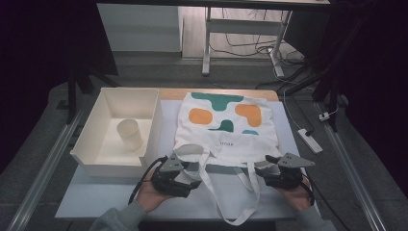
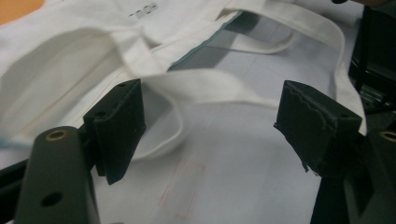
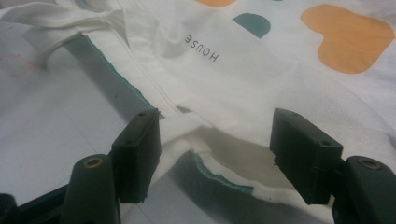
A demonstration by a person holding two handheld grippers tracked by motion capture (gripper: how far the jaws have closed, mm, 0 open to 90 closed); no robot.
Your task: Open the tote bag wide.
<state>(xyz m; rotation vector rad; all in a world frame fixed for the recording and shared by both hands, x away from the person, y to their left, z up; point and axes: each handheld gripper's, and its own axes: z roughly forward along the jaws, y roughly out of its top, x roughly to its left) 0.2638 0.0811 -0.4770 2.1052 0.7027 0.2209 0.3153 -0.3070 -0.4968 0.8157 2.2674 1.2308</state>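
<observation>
A white tote bag (image 1: 225,132) with orange and green patches lies flat on the table, mouth toward me. Its long handles (image 1: 250,204) trail to the front edge. At the mouth's left corner my left gripper (image 1: 191,169) is open; in the left gripper view (image 2: 210,126) a handle strap (image 2: 205,88) lies loose between the jaws. At the mouth's right corner my right gripper (image 1: 266,168) is open too. In the right gripper view (image 3: 215,144) the bag's rim (image 3: 219,140) with its green lining sits between the jaws, and the pads do not press it.
A white open box (image 1: 96,161) stands on the table's left with a white cup (image 1: 130,134) upright inside. A pale mat (image 1: 96,197) covers the table. On the floor to the right lies a power strip (image 1: 309,139), with desk legs and cables behind.
</observation>
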